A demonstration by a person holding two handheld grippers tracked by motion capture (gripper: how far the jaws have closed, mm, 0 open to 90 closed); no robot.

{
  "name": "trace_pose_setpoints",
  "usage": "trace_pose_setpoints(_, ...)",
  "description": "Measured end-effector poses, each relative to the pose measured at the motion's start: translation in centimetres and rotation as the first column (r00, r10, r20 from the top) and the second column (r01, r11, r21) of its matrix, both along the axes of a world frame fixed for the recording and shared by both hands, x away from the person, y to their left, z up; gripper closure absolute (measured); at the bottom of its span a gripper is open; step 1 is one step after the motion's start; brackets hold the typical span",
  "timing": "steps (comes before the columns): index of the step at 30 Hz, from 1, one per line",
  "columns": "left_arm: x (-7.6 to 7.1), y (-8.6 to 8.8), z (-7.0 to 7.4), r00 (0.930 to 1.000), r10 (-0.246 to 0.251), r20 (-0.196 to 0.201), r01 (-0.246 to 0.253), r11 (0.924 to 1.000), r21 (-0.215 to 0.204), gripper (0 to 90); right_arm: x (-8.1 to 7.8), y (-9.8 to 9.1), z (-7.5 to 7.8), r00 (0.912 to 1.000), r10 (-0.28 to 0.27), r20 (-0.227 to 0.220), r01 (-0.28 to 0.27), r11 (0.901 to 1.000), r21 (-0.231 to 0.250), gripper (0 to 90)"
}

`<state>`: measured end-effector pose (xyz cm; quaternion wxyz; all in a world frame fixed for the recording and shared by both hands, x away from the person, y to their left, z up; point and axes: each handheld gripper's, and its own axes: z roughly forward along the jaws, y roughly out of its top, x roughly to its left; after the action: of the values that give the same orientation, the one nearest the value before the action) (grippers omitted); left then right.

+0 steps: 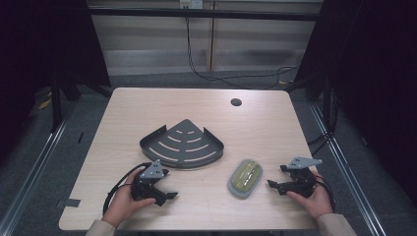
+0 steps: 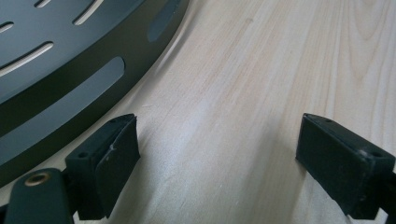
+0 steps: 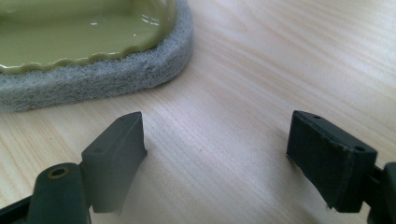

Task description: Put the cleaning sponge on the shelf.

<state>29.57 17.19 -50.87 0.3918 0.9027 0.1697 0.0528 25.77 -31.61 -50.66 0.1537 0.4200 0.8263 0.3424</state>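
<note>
Black fingers of left gripper spread wide, empty, right gripper likewise, beside sponge

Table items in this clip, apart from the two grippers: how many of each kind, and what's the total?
Dark slotted corner shelf: 1
Green-topped scrubbing pad with grey base: 1
Total: 2
Both lie on the table, apart from each other, neither held.

Two black two-jaw grippers, left and right, each w/ grey three-cornered top plate, black cable, brass-coloured screw; beige sleeves at frame bottom.
</note>
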Motion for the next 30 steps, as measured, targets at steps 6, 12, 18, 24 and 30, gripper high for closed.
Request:
trace_pose_setpoints(6, 0.0, 0.0, 0.0, 1.0, 0.002, -0.008, -0.002, 1.0, -0.005, 11.9, 0.8, 1.1, 2.2, 0.9745, -0.106, -0.198, 0.096, 0.9935, -0.061, 26.3)
trace_pose_setpoints(12, 0.0, 0.0, 0.0, 1.0, 0.001, -0.009, -0.002, 1.0, -0.005, 11.8, 1.1, 3.0, 4.4, 0.944, -0.141, -0.299, 0.119, 0.9888, -0.09, 26.4)
trace_pose_setpoints(18, 0.0, 0.0, 0.0, 1.0, -0.003, -0.006, 0.003, 1.0, -0.002, 11.5, 1.9, 5.6, 7.2, 0.9234, -0.099, -0.371, 0.061, 0.9919, -0.111, 27.9)
trace_pose_setpoints(24, 0.0, 0.0, 0.0, 1.0, 0.0, -0.009, 0.0, 1.0, -0.006, 11.5, 2.7, 7.5, 8.7, 0.9198, -0.079, -0.384, 0.021, 0.988, -0.153, 27.9)
trace_pose_setpoints(30, 0.1, 0.0, 0.0, 0.9999, 0.003, -0.014, -0.003, 0.9999, -0.014, 11.6, 3.5, 8.9, 9.9, 0.9145, -0.075, -0.398, 0.001, 0.9831, -0.183, 29.2)
